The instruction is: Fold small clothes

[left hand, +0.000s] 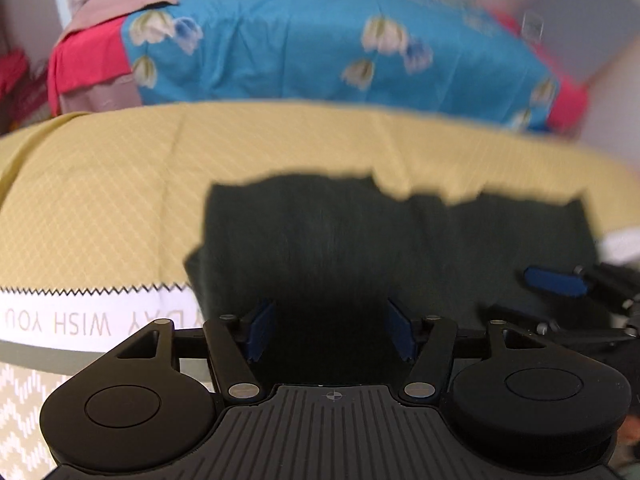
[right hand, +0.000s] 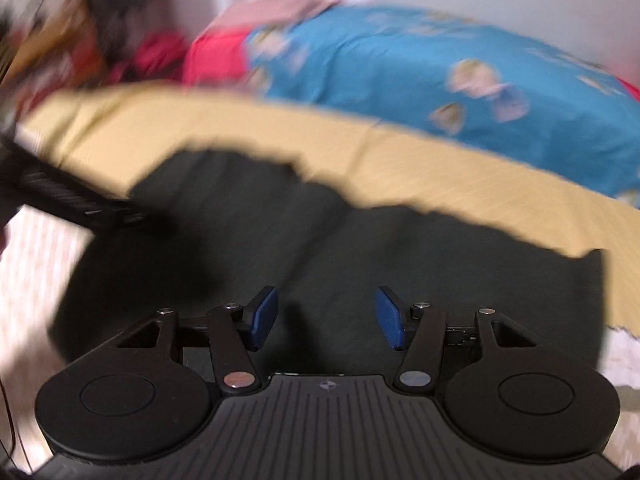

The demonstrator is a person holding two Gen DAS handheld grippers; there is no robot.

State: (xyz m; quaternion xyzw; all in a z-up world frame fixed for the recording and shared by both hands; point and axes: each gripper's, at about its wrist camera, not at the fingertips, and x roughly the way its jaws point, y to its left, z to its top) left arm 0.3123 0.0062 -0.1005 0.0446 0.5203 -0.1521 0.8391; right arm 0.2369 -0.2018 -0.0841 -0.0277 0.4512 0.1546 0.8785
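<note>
Left wrist view: one dark garment (left hand: pixel 360 248) lies flat on the yellow cloth (left hand: pixel 120 184), its far edge ragged, bare cloth to the left and beyond. The left gripper (left hand: pixel 331 330) hangs over its near part, fingers apart. Right wrist view, blurred: the right gripper (right hand: pixel 326 316), fingers apart, is above the same single garment.
</note>
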